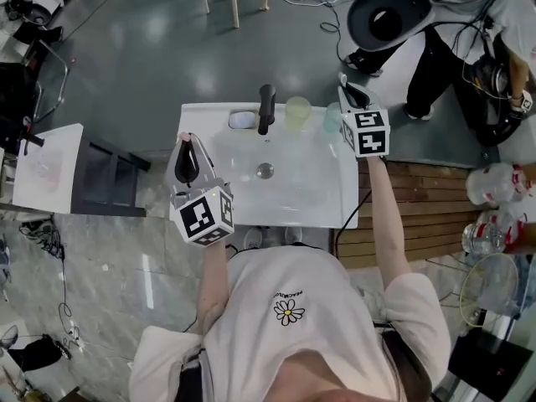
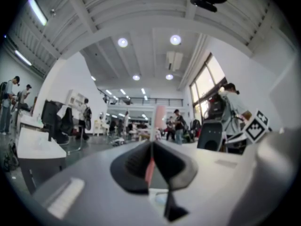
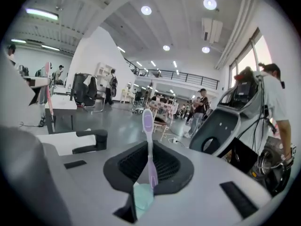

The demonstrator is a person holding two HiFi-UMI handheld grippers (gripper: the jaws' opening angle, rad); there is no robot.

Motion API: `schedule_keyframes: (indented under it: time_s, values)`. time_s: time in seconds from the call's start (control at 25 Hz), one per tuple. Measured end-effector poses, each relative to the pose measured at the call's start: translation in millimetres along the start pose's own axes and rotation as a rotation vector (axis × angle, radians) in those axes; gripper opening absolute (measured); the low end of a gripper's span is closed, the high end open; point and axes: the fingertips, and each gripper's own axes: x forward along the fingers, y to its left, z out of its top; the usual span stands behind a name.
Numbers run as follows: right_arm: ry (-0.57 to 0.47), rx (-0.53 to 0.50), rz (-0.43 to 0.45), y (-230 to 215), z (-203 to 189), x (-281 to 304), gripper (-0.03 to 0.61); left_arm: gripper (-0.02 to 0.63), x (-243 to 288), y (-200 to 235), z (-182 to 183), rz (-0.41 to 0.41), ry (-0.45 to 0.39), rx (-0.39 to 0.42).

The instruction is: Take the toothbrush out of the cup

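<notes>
Toothbrush, the purple one, stands upright at the bottom centre of my right gripper view. Its foot is down in the pale teal cup, which sits closest to the lens. I judge the handle light and stiff, made of smooth plastic that may slip or swivel under a weak pinch, with a thinner neck that would flex. The thick stretch of handle just above the cup rim is where I want the hold.

That is where the right tool has it. Its jaws are drawn nearly together with the handle pressed between the pads, and the bristle head pokes up past their tips. The cup looks light too, so I expect a crooked pull could tip it or drag it along.

Further off, at that view's left, the black faucet sits on the white counter. My left tool is clamped on what looks like a thin pink toothbrush.
</notes>
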Motion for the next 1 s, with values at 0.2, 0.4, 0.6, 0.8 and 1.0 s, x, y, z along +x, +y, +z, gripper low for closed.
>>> schedule_keyframes:
  time_s: [0.2, 0.4, 0.6, 0.8, 1.0]
  values:
    - [-0.198, -0.064, -0.068, 4.1, 60.6, -62.5, 0.031, 0.021, 7.8, -18.0, 10.0, -0.059, -0.02, 0.001]
    - [-0.354, -0.067, -0.136, 20.3, 94.5, -120.0, 0.031, 0.021, 17.2, -37.6, 32.6, -0.125, -0.057, 0.039]
    - [-0.443, -0.016, -0.148, 51.1, 101.0, -158.5, 0.031, 0.021, 12.7, -55.8, 46.7, -0.186, -0.079, 0.056]
    - [-0.557, 0.05, -0.212, 66.3, 99.2, -177.7, 0.031, 0.021, 8.7, -66.1, 52.2, -0.219, -0.102, 0.056]
    - [-0.561, 0.104, -0.198, 72.9, 92.3, -183.4, 0.031, 0.021, 5.3, -68.7, 54.3, -0.227, -0.113, 0.053]
